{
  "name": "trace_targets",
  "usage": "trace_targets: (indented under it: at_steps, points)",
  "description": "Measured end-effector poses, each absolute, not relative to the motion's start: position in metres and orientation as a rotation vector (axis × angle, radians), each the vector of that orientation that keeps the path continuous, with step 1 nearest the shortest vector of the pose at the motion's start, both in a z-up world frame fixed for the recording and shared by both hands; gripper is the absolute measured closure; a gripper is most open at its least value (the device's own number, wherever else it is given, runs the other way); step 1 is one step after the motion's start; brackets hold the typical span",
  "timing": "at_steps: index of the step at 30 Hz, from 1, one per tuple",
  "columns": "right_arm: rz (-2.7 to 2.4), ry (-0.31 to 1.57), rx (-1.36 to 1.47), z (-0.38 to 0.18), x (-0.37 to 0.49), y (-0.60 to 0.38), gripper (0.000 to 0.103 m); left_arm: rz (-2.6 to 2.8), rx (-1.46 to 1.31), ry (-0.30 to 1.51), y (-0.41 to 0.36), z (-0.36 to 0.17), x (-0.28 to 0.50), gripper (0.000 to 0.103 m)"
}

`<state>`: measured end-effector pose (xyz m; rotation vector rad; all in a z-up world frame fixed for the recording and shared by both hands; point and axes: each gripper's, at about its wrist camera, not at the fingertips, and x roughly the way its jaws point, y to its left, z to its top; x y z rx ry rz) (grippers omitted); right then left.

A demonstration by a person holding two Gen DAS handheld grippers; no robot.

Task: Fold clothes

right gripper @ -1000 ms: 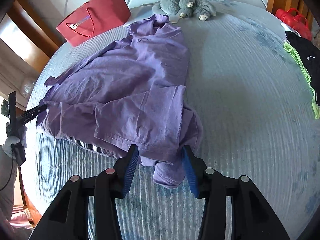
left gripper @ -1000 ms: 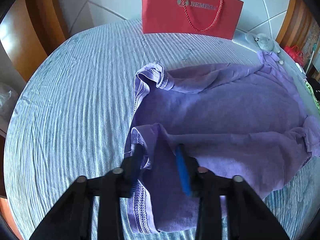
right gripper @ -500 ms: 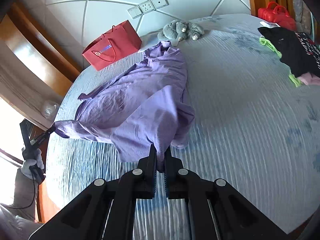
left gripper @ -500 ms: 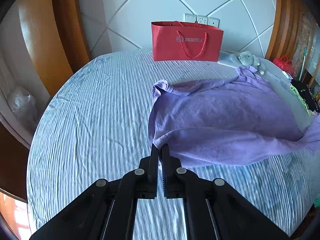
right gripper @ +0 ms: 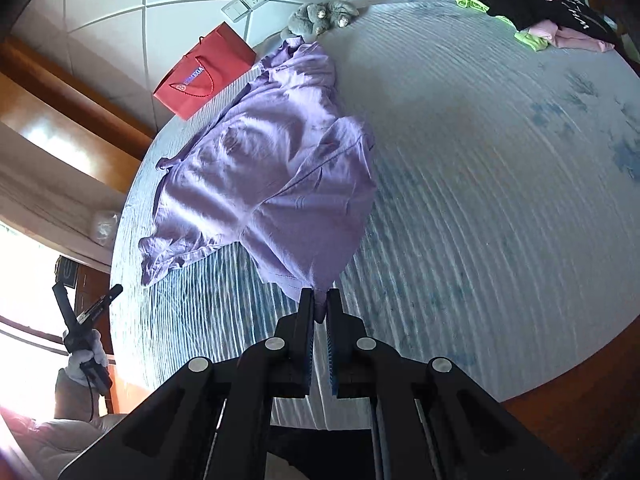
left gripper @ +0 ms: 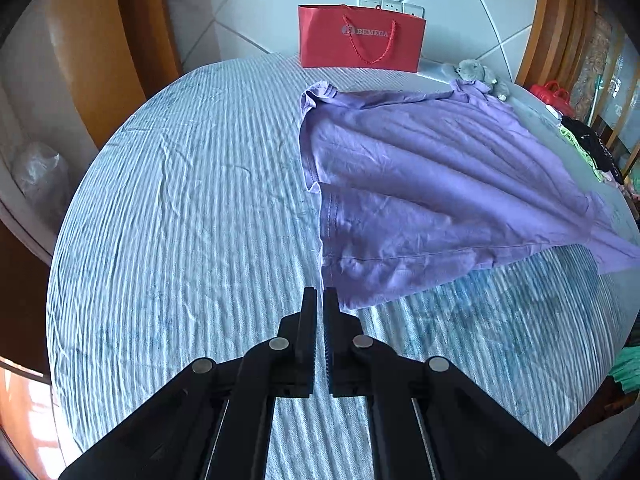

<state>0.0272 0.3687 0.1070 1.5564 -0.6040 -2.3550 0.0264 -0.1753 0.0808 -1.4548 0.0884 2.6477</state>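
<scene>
Two black grippers are at the near hem of a crumpled purple cotton T-shirt (left gripper: 420,184) lying on the round, blue-striped bed (left gripper: 192,208). Right gripper (right gripper: 320,300) pinches a hem corner, lifting it; left gripper (left gripper: 320,300) is pressed together, empty, beside the other corner. Behind stand a red paper shopping bag (left gripper: 360,38) and a grey plush toy (right gripper: 320,18).

My left gripper (left gripper: 320,300) no longer holds the purple shirt (left gripper: 420,184): its jaws, open a second ago, are now closed and empty, pulled back off the near left corner. My right gripper's (right gripper: 320,304) jaws have shut on the hem and drawn it toward me, stretching the once-bunched shirt out across the bed (left gripper: 180,200).
</scene>
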Motion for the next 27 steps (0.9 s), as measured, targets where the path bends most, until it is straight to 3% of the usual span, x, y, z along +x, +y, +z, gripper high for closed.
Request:
trace_targets:
  at_steps: [3,5,6,7,9,22,23,24,25,26,27]
  points:
    - [-2.351,-0.551,1.578,0.105,0.014,0.366,0.097,2.602,-1.476,0.098,-0.165,0.075,0.014,0.097]
    - [-2.353,-0.522,1.604,0.102,0.006,0.364,0.094,2.588,-1.494,0.112,-0.161,0.068,0.004,0.078]
    - [-2.362,-0.510,1.621,0.099,0.002,0.363,0.090,2.584,-1.505,0.121,-0.160,0.063,-0.002,0.062]
    - [-2.367,-0.503,1.636,0.096,-0.001,0.363,0.084,2.585,-1.520,0.123,-0.160,0.058,-0.007,0.058]
    - [-2.380,-0.493,1.667,0.087,-0.001,0.365,0.055,2.586,-1.546,0.104,-0.162,0.050,-0.016,0.058]
    - [-2.483,-0.335,1.723,0.049,0.017,0.352,0.051,2.554,-1.543,0.083,-0.157,0.031,-0.041,0.060]
    - [-2.491,-0.321,1.708,0.049,0.015,0.349,0.049,2.550,-1.539,0.076,-0.156,0.031,-0.041,0.065]
    - [-2.488,-0.314,1.691,0.048,0.013,0.344,0.047,2.545,-1.533,0.067,-0.155,0.032,-0.039,0.087]
    - [-2.483,-0.296,1.678,0.046,0.011,0.339,0.047,2.545,-1.526,0.065,-0.153,0.033,-0.037,0.099]
    - [-2.475,-0.249,1.678,0.043,0.008,0.332,0.048,2.551,-1.516,0.074,-0.151,0.035,-0.035,0.099]
    - [-2.475,-0.194,1.695,0.039,0.006,0.325,0.059,2.559,-1.501,0.077,-0.150,0.038,-0.031,0.100]
